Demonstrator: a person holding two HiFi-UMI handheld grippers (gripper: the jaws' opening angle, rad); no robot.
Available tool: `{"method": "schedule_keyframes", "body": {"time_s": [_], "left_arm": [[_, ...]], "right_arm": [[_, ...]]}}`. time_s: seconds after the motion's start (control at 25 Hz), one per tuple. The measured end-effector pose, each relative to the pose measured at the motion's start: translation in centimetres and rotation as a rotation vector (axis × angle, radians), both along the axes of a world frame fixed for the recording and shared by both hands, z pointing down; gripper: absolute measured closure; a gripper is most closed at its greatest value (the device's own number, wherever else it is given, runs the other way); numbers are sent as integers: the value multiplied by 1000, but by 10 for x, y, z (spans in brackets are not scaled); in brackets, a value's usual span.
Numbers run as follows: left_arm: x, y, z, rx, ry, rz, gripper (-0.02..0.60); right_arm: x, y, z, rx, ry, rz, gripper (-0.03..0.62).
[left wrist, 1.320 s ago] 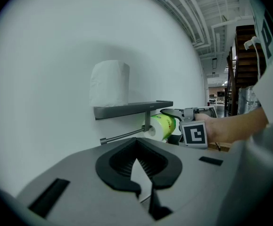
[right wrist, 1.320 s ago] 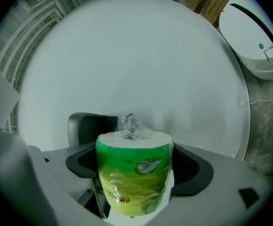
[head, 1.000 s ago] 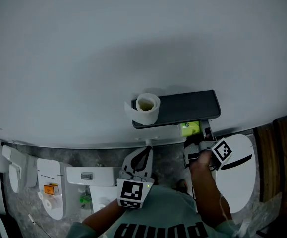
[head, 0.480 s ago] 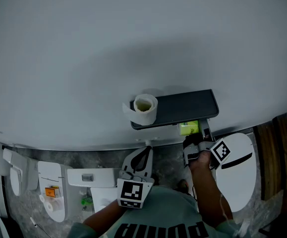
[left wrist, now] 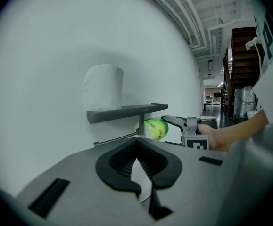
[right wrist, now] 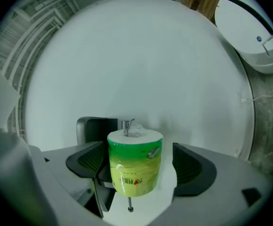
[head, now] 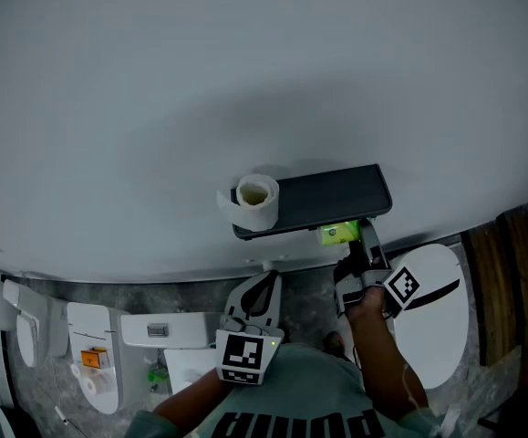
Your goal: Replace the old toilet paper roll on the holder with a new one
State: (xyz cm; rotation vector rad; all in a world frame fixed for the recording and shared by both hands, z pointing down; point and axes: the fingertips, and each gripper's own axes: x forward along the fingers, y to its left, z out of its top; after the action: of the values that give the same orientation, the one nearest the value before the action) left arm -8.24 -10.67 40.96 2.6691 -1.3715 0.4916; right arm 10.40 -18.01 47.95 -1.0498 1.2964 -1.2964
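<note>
A dark holder shelf [head: 327,196] is fixed to the white wall. The old white roll [head: 253,200] stands on end on the shelf's left part and shows as a white roll [left wrist: 103,87] in the left gripper view. The new roll in green wrapping [head: 336,234] hangs under the shelf, threaded on the holder's thin rod [right wrist: 127,125]. My right gripper [head: 352,252] reaches up to it. In the right gripper view the green roll [right wrist: 135,166] sits between the spread jaws, with a gap at the right jaw. My left gripper [head: 262,286] hangs lower, shut and empty.
A white rounded lid [head: 432,313] lies below the right gripper, beside wooden panelling [head: 510,281]. White toilet fixtures [head: 90,349] and a flush plate [head: 160,325] are at the lower left on a grey stone floor [head: 305,290].
The head view has drifted, so the holder sits a little further left in the picture. The right gripper stays at the green roll. The left gripper has not moved.
</note>
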Motion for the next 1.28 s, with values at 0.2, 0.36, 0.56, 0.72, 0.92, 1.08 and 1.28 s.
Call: {"method": "schedule_keyframes", "body": {"time_s": [0.2, 0.36, 0.56, 0.72, 0.92, 1.08, 1.28], "left_arm": [[14, 4, 1, -4, 15, 23, 577], [26, 6, 3, -11, 31, 38, 577], [43, 11, 5, -17, 53, 46, 577], [54, 15, 5, -18, 64, 46, 577], [65, 21, 6, -20, 72, 32, 577], [70, 26, 6, -20, 75, 7, 577], [74, 32, 1, 3, 73, -43, 577]], "right_arm": [[6, 24, 4, -11, 32, -5, 147], [10, 44, -3, 3, 124, -33, 148], [19, 66, -25, 47, 215, -53, 168], [28, 80, -44, 76, 336, -56, 314], [32, 93, -66, 83, 646, -95, 517], [27, 100, -73, 79, 1054, -179, 583], [19, 108, -90, 132, 1375, -252, 585]]}}
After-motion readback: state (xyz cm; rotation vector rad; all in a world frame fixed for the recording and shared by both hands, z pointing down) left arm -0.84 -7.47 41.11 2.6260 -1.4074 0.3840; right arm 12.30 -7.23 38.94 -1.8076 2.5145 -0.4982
